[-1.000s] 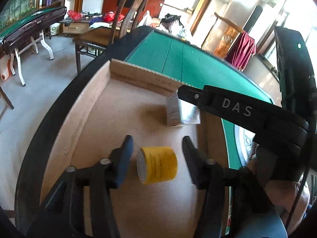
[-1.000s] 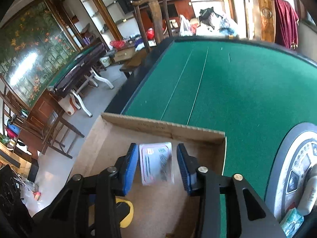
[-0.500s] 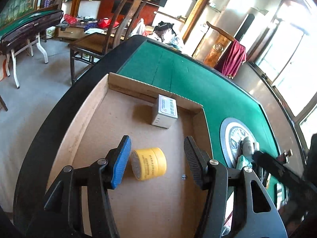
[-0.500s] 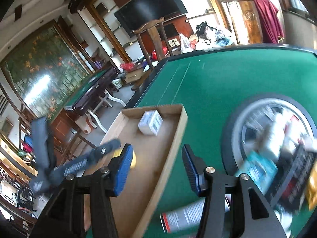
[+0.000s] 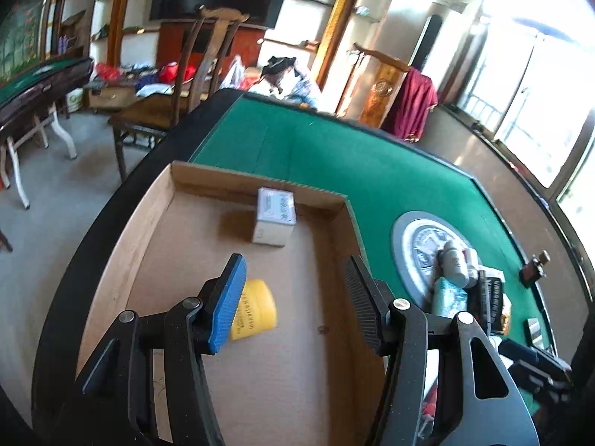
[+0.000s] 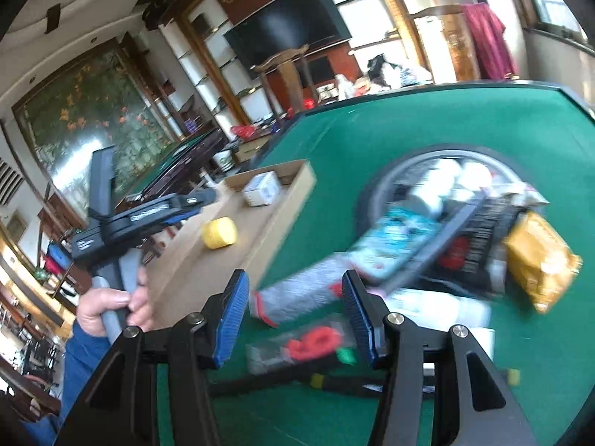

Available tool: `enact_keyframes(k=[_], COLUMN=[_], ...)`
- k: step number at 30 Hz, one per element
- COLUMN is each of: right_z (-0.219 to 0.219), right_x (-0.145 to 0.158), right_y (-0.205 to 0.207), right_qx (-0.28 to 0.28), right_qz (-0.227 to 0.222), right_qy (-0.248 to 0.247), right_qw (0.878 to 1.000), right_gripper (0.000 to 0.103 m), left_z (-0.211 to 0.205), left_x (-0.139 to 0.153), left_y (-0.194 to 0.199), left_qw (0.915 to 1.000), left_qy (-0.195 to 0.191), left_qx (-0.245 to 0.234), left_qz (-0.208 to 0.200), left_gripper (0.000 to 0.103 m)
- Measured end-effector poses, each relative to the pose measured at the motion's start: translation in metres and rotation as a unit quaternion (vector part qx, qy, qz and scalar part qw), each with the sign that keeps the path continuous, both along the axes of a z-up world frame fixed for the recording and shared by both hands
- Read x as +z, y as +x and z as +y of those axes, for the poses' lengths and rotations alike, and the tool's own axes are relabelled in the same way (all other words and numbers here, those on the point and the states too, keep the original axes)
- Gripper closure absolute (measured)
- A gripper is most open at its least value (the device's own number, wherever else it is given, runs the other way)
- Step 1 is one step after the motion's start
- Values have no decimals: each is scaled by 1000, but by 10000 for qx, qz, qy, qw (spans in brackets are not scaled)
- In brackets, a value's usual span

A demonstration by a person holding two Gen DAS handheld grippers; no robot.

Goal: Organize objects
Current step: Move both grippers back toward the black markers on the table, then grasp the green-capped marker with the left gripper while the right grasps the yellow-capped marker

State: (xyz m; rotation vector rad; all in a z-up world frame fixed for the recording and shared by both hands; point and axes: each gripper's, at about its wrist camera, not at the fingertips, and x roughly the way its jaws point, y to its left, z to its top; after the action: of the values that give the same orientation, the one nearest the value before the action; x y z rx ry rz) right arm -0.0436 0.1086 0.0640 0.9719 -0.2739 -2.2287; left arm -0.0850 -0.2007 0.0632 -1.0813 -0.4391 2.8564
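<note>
Your left claw (image 5: 293,297) hangs half open and empty over the shallow brown cardboard tray (image 5: 156,223); the yellow round plastic jar (image 5: 256,310) lies at its 9 o'clock, the small white carton (image 5: 274,215) at 12. Your right claw (image 6: 293,312), also gaping and empty, hovers above blurred packets (image 6: 297,297) on the green felt desk (image 6: 409,119).

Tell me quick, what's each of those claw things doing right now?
Left gripper: open, empty, above the cardboard tray.
Right gripper: open, empty, over the clutter on the green table.
</note>
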Motion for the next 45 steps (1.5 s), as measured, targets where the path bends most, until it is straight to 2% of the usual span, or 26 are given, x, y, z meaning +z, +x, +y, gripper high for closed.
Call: enact_keyframes(k=[5,10,13,16,17,20,23,26,30,33,39,45], right_z=[43,65,65,69,71,81,90,95,97,97,103,97], right_x=[-5,1,3,5,5,8,8,7,5,0,-28,-53], right_y=[-5,-15,-12,-8,-6,-2,-1,-2,-3,-7,-28,-37], right_qx=[-365,-468,-343,-312,-318,-359,-414,-429,-338,-263,-242,183], right_qz=[-28,-221,-257,-175,-144,-55,-36,-49,-103,-228,-870,-1382], right_qy=[-107,-558,-710,-665,-670,-691,-751,-734,-633,-527,-349,-256], right_qw=[9993,9971,9966,9971,9971,9970,9963,9964,9974,9980,9953,9899], right_gripper=[51,51,50,49,49,49,49,49,49,45,44,44], left_z=[21,52,76,105,117,142,158,163,172,177,194,190], left_x=[15,14,1,-12,-15,-22,-28,-38,-51,-59,-61,-58], left_y=[16,50,71,88,96,113,118,115,109,106,124,119], left_qw=[9985,9958,9910,9816,9773,9641,9546,9502,9473,9495,9498,9592], left_qy=[-134,-203,-280,-686,-948,-1317,-1700,-1694,-1970,-1821,-1430,-1031], left_qx=[-404,-866,-1304,-1727,-1840,-2244,-2376,-2468,-2285,-2228,-2450,-2214], left_qz=[344,199,-113,-427,-446,-531,-586,-863,-1073,-1249,-1320,-1427], left_gripper=[47,47,47,47,47,47,47,47,47,47,47,47])
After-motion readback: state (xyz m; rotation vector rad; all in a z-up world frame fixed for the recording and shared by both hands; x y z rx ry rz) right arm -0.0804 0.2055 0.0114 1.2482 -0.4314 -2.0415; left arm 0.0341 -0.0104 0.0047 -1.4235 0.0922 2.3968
